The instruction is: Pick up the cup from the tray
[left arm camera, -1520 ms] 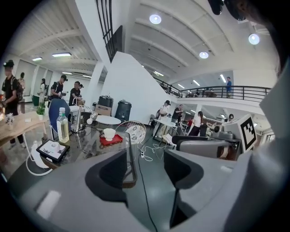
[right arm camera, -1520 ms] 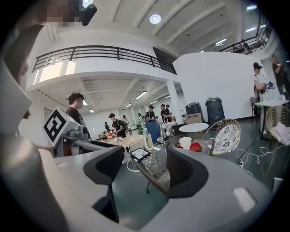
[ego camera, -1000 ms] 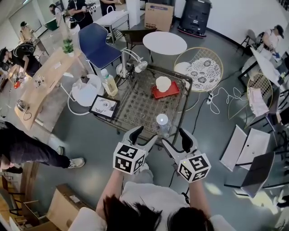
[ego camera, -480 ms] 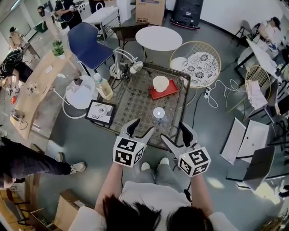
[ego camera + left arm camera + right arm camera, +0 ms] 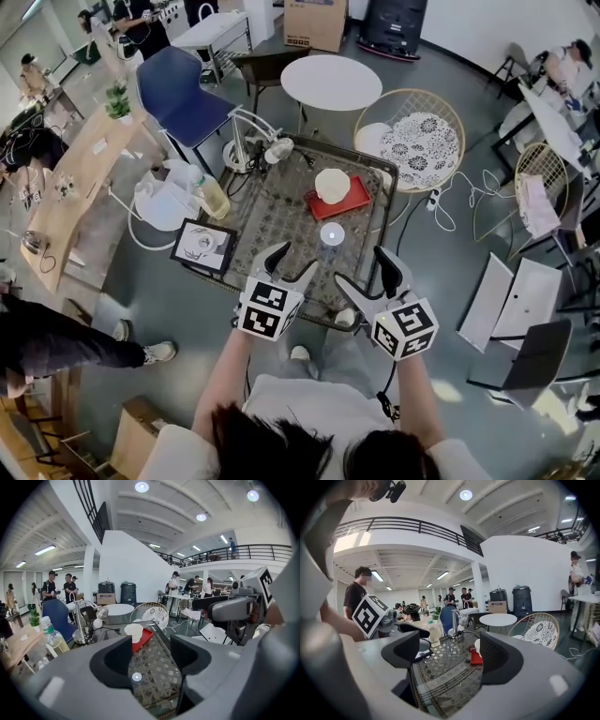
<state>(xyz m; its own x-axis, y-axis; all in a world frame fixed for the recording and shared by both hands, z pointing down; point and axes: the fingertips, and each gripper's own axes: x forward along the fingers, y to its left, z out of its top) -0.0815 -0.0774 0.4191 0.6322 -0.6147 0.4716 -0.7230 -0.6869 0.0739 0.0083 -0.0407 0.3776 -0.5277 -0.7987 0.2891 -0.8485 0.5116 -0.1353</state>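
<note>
Glass table, red tray bearing cup, grey floor, left tool, right tool both wide, empty

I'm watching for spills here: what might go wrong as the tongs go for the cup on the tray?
1. A glass stands between the cup and the open left tongs and right tongs. A straight reach could knock it over.
2. The tray lies on a smooth-looking table. A nudge may slide the tray and cup instead of gripping the cup.
</note>
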